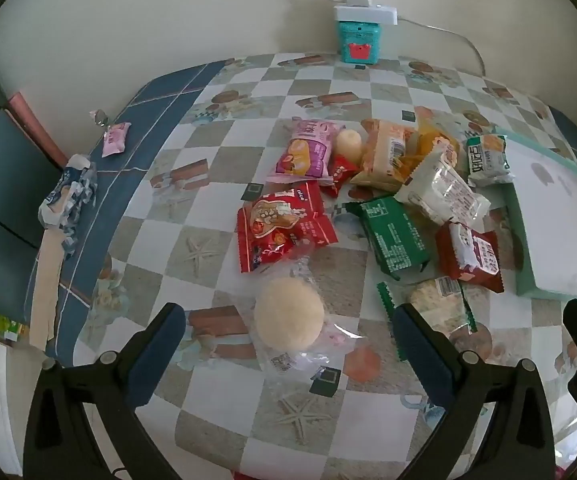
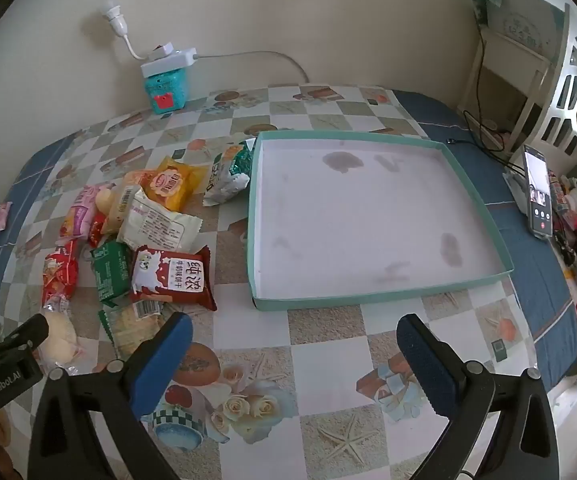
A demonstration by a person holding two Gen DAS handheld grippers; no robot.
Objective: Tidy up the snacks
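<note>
Two open grippers above a table with a heap of snacks and a shallow tray.

In the left wrist view the left gripper (image 1: pixel 288 344) has its jaws wide apart with nothing clamped; a round pale bun in clear wrap (image 1: pixel 289 321) lies on the checkered tablecloth (image 1: pixel 192 160) between the two fingers, and I cannot tell if a pad touches it. The heap of snacks (image 1: pixel 388 184) is in the centre and right of that frame, with a red packet (image 1: pixel 282 226) just above the bun and a green packet (image 1: pixel 394 236) to its right. In the right wrist view the right gripper (image 2: pixel 294 354) also has its jaws wide apart, holding nothing, over bare cloth. The teal tray (image 2: pixel 384 295) with a white floor fills the centre right; the snacks lie at its left, outside it, and a dark red packet (image 2: pixel 174 278) is the nearest to the left finger.
</note>
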